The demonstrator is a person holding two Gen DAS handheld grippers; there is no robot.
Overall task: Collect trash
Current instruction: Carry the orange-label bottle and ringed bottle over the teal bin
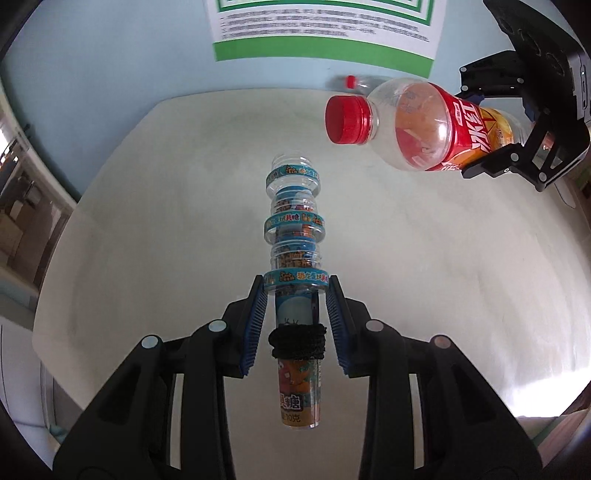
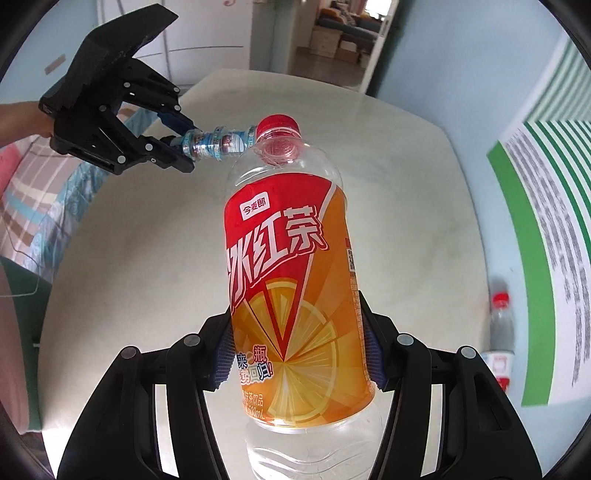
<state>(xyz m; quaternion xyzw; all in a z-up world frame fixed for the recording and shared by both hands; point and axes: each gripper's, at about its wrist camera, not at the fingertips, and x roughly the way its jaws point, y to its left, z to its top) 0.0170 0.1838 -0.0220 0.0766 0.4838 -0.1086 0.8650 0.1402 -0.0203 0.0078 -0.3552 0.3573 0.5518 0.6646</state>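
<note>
My left gripper (image 1: 295, 291) is shut on a slim clear candy bottle (image 1: 295, 236) with blue printed bands and a black hair band around its lower part. It holds the bottle above the white table (image 1: 166, 221). My right gripper (image 2: 297, 332) is shut on an empty iced tea bottle (image 2: 291, 280) with a red cap and a red and orange label. That bottle also shows in the left wrist view (image 1: 417, 125) at the upper right, held in the air. The left gripper and candy bottle (image 2: 218, 144) show in the right wrist view at upper left.
A small clear bottle with a red cap (image 2: 500, 325) stands at the table's far edge by the wall; it also shows in the left wrist view (image 1: 354, 82). A green and white poster (image 1: 325, 26) hangs on the blue wall. A patterned cloth (image 2: 33, 210) lies left of the table.
</note>
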